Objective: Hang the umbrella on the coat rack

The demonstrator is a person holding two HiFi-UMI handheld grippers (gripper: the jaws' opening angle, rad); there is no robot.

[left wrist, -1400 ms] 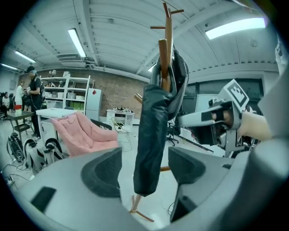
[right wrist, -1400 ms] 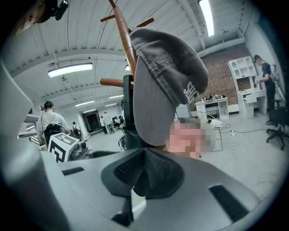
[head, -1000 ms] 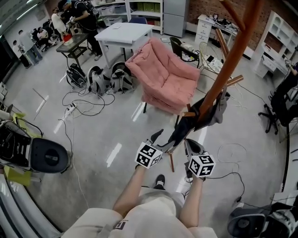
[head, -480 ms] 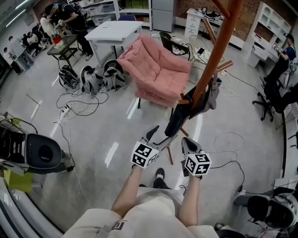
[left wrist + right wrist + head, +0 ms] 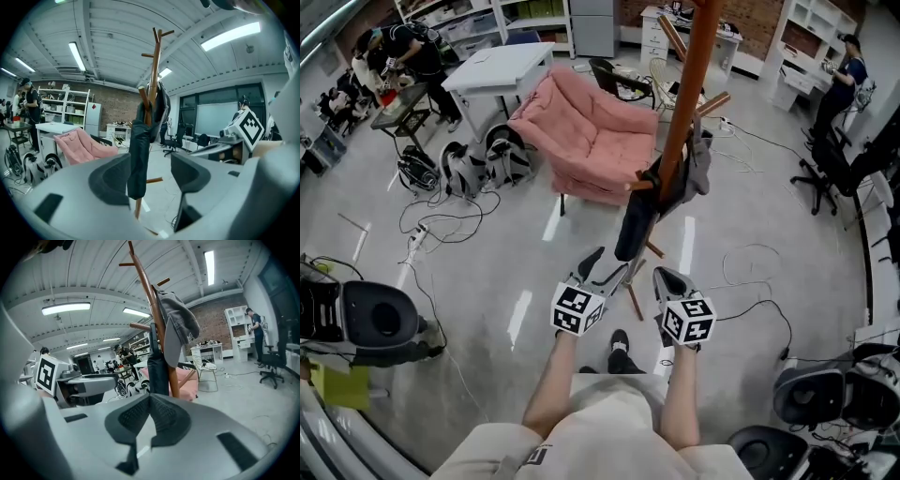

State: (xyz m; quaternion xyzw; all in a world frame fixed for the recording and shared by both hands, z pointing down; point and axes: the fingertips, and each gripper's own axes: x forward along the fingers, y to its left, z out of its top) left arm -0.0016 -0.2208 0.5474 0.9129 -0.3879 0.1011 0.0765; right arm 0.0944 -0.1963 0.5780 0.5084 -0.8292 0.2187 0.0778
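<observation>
**Let go and backing away: the umbrella stays on the rack**

Both of my grippers have drawn back from the reddish-brown wooden coat rack (image 5: 682, 103). A second ago my left gripper (image 5: 607, 267) was right at the lower end of the dark, folded fabric umbrella (image 5: 636, 225). Now there is open floor between it and the umbrella, and the right gripper (image 5: 664, 279) has pulled off alongside.

The left gripper's jaws have just been closing a little but stand well apart. Nothing is held; the umbrella only shows beyond them in the left gripper view. The right gripper's pads meet at their tips with nothing between them.

The umbrella has not followed my retreat, so I judge the hang holds and the task is as good as finished.

The umbrella is rolled slim and dark. It hangs from one of the rack's lower pegs, close against the pole, with its lower end free above the rack's feet. A grey cap (image 5: 180, 329) hangs on the pole just above and beside it. I cannot see how its top end catches the peg.
</observation>
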